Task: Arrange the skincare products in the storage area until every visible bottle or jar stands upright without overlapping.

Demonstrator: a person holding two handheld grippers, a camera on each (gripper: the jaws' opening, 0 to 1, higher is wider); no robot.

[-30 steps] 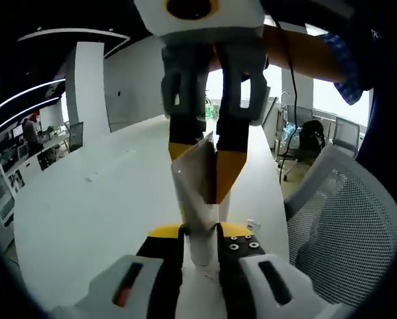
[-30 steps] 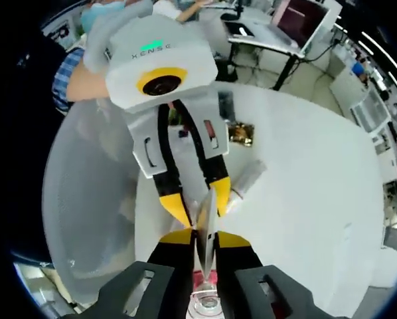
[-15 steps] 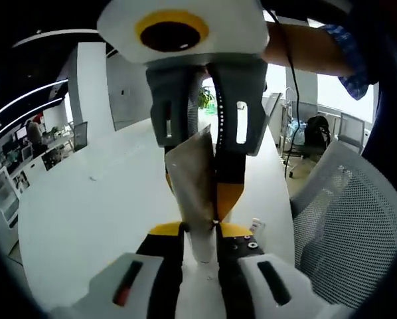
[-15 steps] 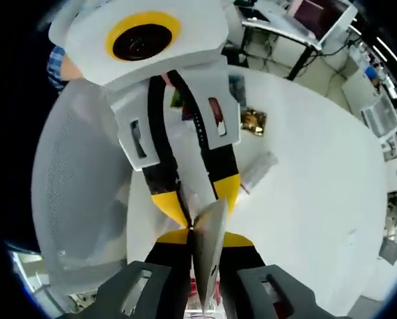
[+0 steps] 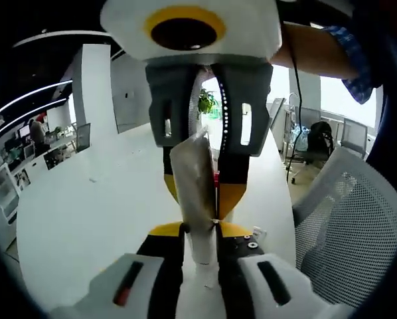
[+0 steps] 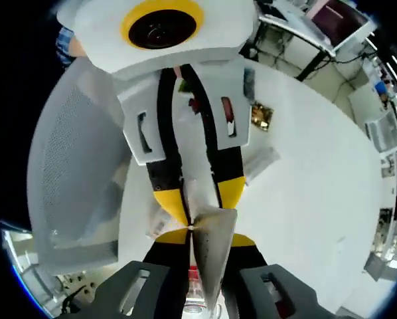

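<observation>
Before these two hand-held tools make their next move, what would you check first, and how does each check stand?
1. Left tool has hold of the tube: ok, shut on it.
2. Right tool has hold of the same tube: ok, shut on its flat end.
3. Tube stands upright on the table: not ok, it is held between the tools.
4. Tube's cap is closed: cannot tell.
5. Gold packet lies apart from the tools: ok.
</observation>
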